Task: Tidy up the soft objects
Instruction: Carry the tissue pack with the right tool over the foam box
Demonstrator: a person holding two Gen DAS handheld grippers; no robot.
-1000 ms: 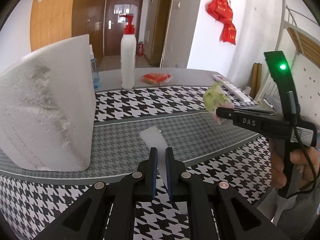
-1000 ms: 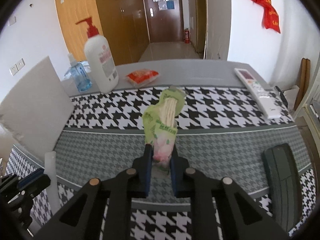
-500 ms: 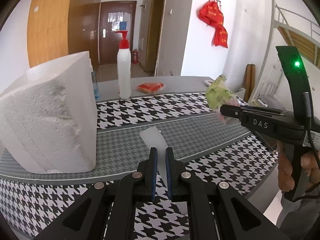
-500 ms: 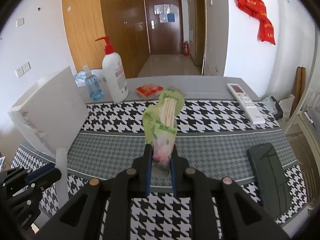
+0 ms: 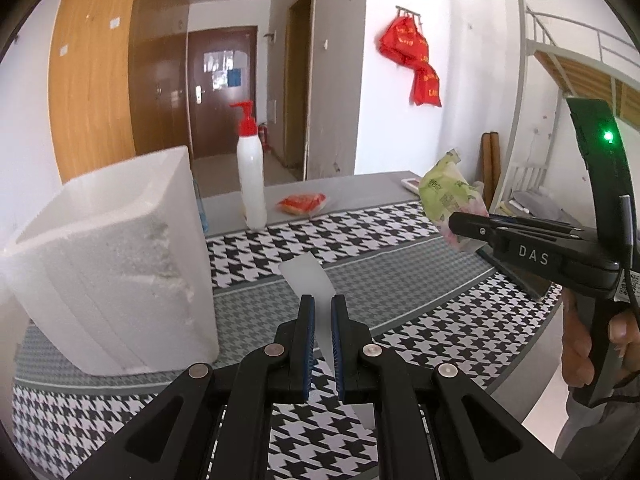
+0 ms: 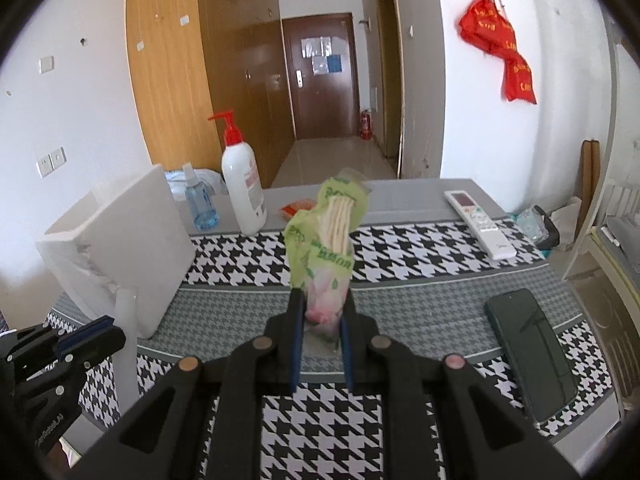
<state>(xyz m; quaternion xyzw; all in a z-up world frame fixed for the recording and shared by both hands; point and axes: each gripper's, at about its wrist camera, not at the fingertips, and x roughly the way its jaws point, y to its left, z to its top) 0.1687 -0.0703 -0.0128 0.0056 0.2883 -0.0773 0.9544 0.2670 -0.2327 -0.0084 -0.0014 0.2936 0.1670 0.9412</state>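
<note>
- Soft objects found in hand, two in number, both lifted off the table (image 5: 400,276); entries below run by size
- Noted houndstooth-covered table as the work surface; keep both loads over it during transfer
- Noted white foam box (image 5: 108,264) standing on the left part of the table, opening apparently upward, interior not visible; judged the likely receptacle, not confirmed
- Found green tissue packet (image 6: 324,240) upright in the right gripper (image 6: 322,296), clamped at its pink lower end, upper part loose and leaning; held in the air above the middle of the cloth, well apart from the box
- Found thin white foam strip (image 5: 306,278) pinched flat in the fully closed left gripper (image 5: 323,300), far end projecting forward, near the box's front corner
- Recommend taking one load at a time to the box mouth, approaching from above and clearing the rim before lowering
- Recommend steady squeeze on the packet; judged liable to sag or slip in its wrapper if tilted
- Release only once inside the walls; avoid knocking the pump bottle (image 5: 251,184) behind the box
</note>
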